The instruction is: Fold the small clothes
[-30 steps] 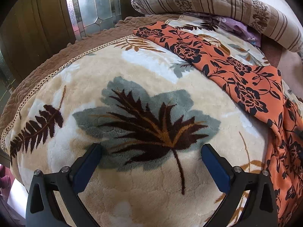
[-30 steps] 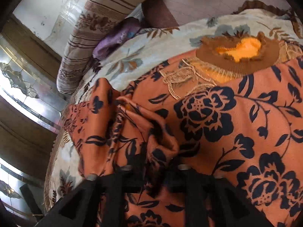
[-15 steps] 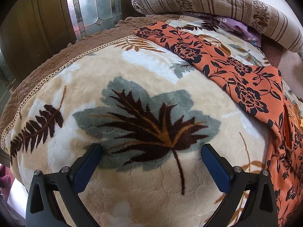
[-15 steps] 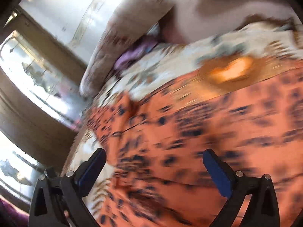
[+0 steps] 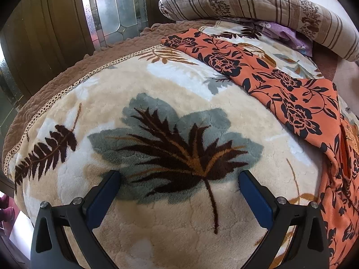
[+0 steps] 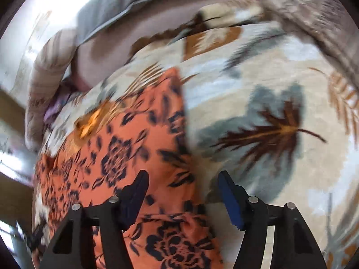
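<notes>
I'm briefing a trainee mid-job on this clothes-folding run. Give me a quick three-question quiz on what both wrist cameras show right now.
1. True or false: the left gripper holds the orange garment with dark flower print.
2. What lies below the right gripper: A) the striped rolled quilt, B) the orange garment's edge on the plush leaf-patterned blanket, C) bare floor?
3. Fill in: the purple cloth lies tucked under the ____.

Key: 1 false, its open jaws hover over the blanket; 2 B; 3 striped rolled quilt.
</notes>
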